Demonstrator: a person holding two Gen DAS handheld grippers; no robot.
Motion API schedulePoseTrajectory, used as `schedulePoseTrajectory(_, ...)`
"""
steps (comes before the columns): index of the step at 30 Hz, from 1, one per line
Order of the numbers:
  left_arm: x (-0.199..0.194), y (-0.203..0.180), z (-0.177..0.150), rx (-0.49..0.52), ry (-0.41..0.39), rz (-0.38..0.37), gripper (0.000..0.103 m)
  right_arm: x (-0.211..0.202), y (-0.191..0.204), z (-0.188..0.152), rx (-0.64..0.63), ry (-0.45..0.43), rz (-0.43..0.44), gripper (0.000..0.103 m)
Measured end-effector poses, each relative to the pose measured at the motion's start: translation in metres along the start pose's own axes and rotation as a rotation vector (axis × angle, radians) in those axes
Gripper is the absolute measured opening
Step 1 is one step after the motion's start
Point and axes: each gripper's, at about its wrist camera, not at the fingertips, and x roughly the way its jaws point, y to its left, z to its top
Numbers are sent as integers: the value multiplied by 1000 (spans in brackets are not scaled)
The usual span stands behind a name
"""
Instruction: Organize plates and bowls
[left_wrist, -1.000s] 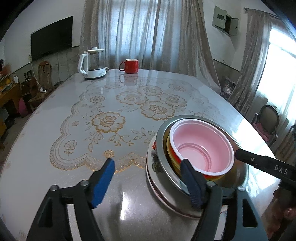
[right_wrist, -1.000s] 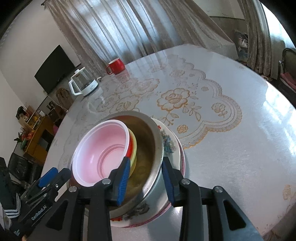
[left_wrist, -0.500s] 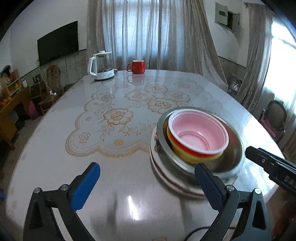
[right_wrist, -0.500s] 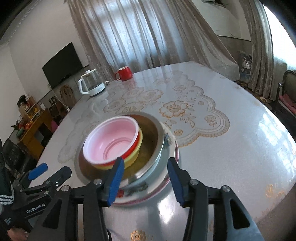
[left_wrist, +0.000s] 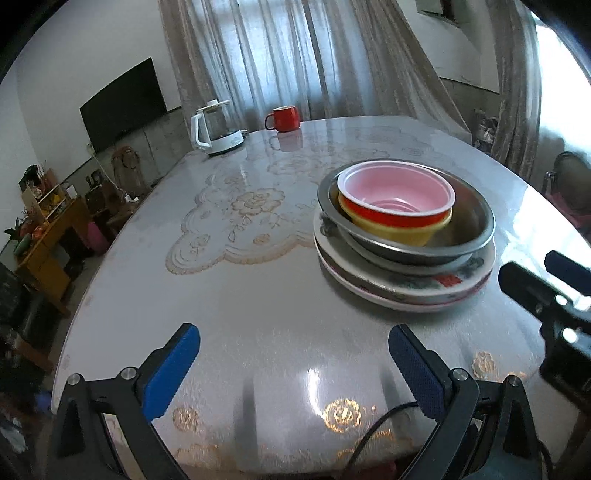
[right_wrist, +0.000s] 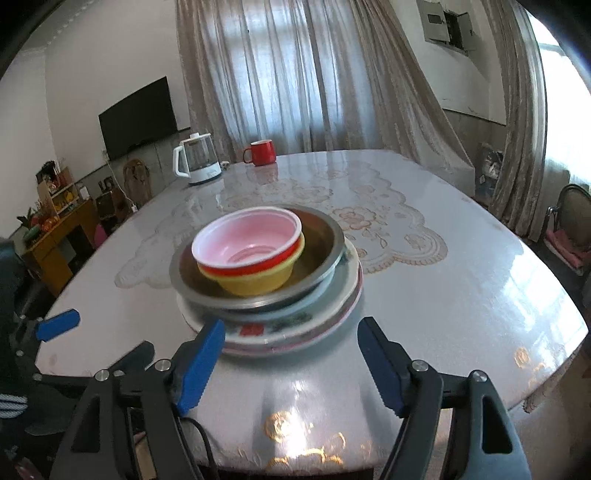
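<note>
Curtains hang behind the glossy counter (left_wrist: 258, 332). Nested bowls on plates (right_wrist: 266, 280) sit just beyond the right gripper (right_wrist: 291, 360), whose fingers are widening around nothing. Left gripper (left_wrist: 291, 369) fingers are spread wide, the stack ahead to their right.

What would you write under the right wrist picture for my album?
Red bowl nested in a yellow bowl, metal bowl and plates, right tool opening, empty.
</note>
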Motion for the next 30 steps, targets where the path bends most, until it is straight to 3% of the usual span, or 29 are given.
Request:
schedulePoseTrajectory(14, -16, 15, -13, -118, -26, -12, 103, -8, 6, -30, -4, 5, -50, 76)
schedulePoseTrajectory(30, -14, 21, -15, -135, -19, -8, 103, -7, 3, -29, 14, 12, -51, 76)
